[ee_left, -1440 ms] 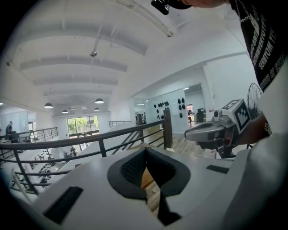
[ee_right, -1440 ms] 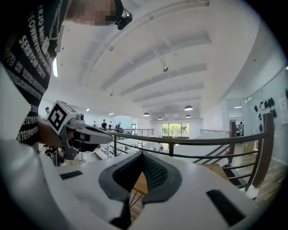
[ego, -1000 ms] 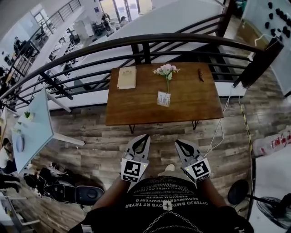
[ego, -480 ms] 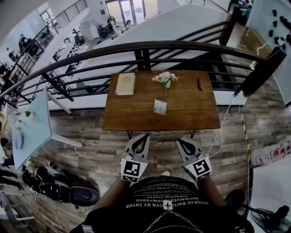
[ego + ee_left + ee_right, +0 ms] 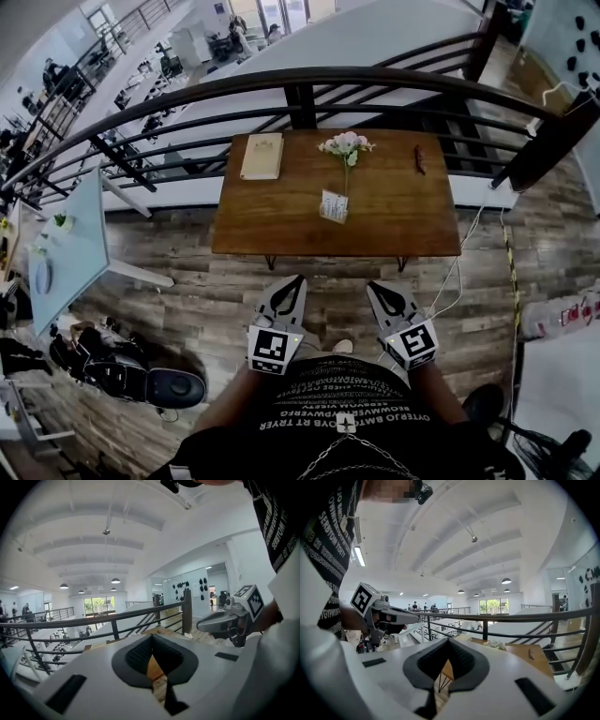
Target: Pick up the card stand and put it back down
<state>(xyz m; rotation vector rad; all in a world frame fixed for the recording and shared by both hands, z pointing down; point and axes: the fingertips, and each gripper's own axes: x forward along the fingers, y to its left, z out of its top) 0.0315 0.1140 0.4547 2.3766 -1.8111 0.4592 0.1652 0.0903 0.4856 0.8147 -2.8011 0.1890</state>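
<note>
Head view: both grippers shut and empty, held short of the table where the card stand waits.

The small pale upright card stand sits near the middle of the brown wooden table, just in front of the pink-and-white flower sprig. The white left gripper and white right gripper are well apart from it, low before the person's torso and aimed tablewards, probably because the reach has not begun. Only this view shows the stand. The gripper views instead show the ribbed dark pads meeting at their tips with nothing between them, and the stand is too small to find there.
</note>
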